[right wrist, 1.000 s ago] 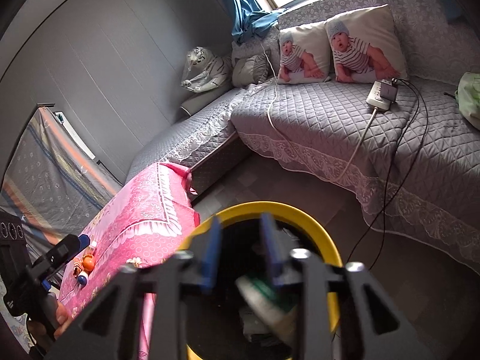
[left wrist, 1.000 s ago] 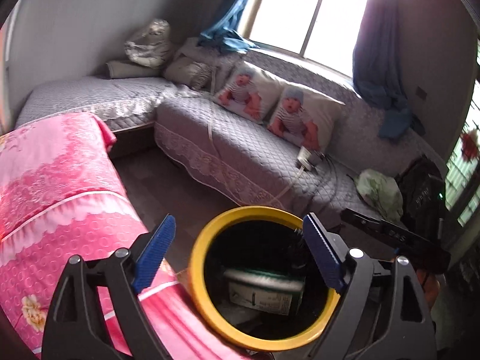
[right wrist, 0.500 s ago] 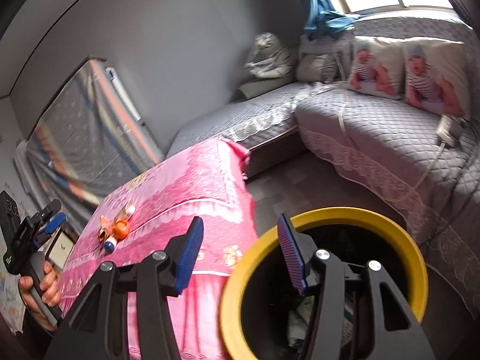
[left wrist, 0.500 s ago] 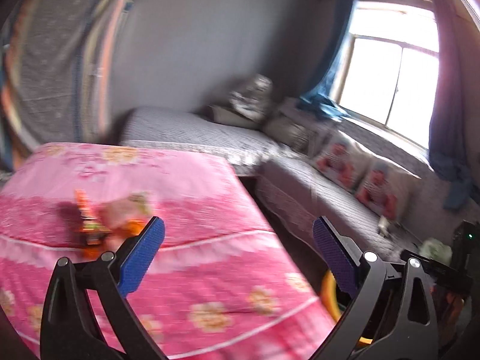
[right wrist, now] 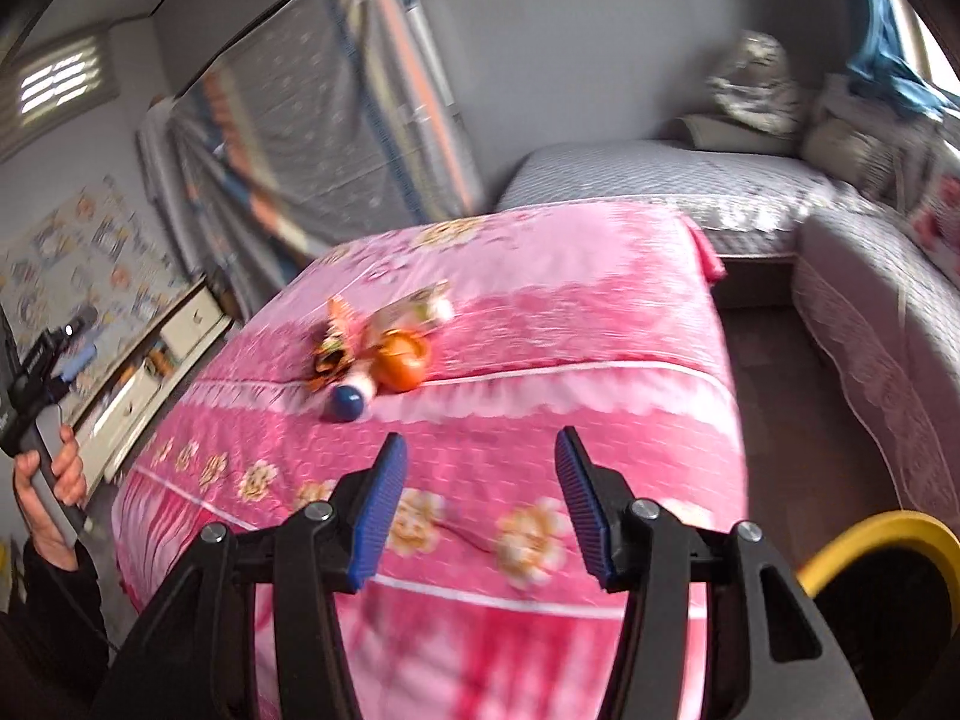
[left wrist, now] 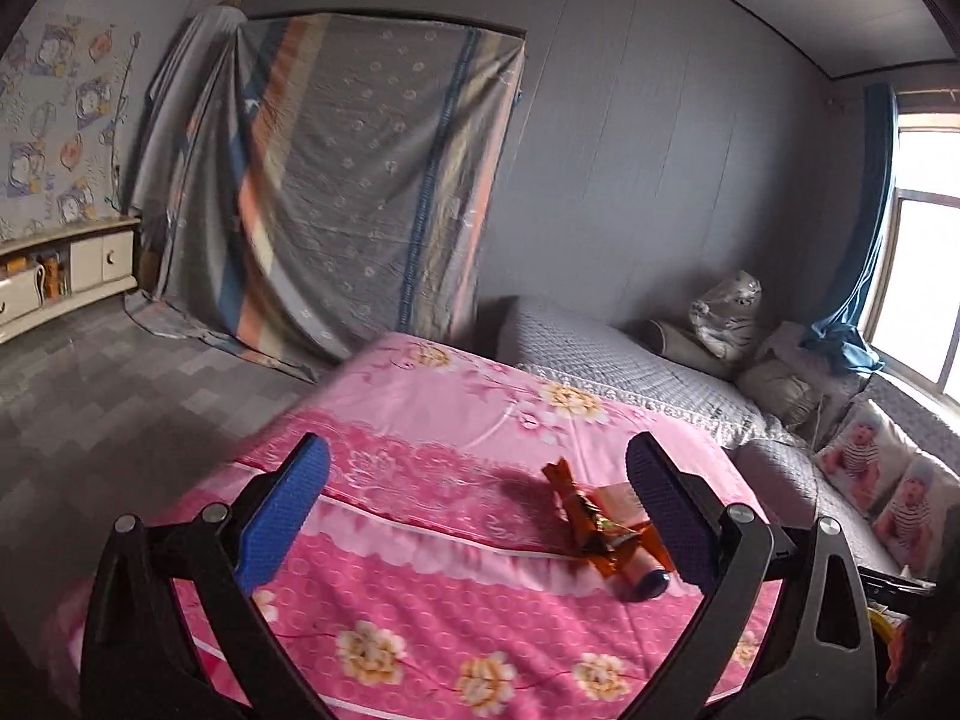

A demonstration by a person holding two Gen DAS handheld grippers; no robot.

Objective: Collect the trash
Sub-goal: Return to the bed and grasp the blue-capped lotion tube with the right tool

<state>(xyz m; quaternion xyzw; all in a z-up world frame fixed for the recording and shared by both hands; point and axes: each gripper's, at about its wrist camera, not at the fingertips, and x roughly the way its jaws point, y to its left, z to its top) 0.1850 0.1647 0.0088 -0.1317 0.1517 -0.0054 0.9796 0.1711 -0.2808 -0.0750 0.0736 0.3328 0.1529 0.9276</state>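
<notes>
A small pile of trash lies on the pink floral bed cover (left wrist: 420, 600): an orange foil wrapper (left wrist: 579, 510), a tube with a dark blue cap (left wrist: 645, 582) and a pale packet (left wrist: 618, 495). In the right wrist view the same pile shows the wrapper (right wrist: 333, 342), the blue-capped tube (right wrist: 351, 399), an orange round thing (right wrist: 402, 363) and the packet (right wrist: 414, 309). My left gripper (left wrist: 477, 510) is open and empty, with the pile just inside its right finger. My right gripper (right wrist: 477, 507) is open and empty, well short of the pile. The yellow-rimmed bin (right wrist: 876, 531) is at the lower right.
A grey quilted corner sofa (left wrist: 630, 360) runs behind and right of the bed, with baby-print pillows (left wrist: 888, 480). A cloth-draped object (left wrist: 360, 180) leans on the back wall. A low white cabinet (left wrist: 60, 276) stands far left. Grey tiled floor (left wrist: 120, 390) lies left of the bed.
Both grippers have swung away from the yellow bin, left and up, toward the pink bed. The right gripper dropped its green packet into the bin and has opened wider.
</notes>
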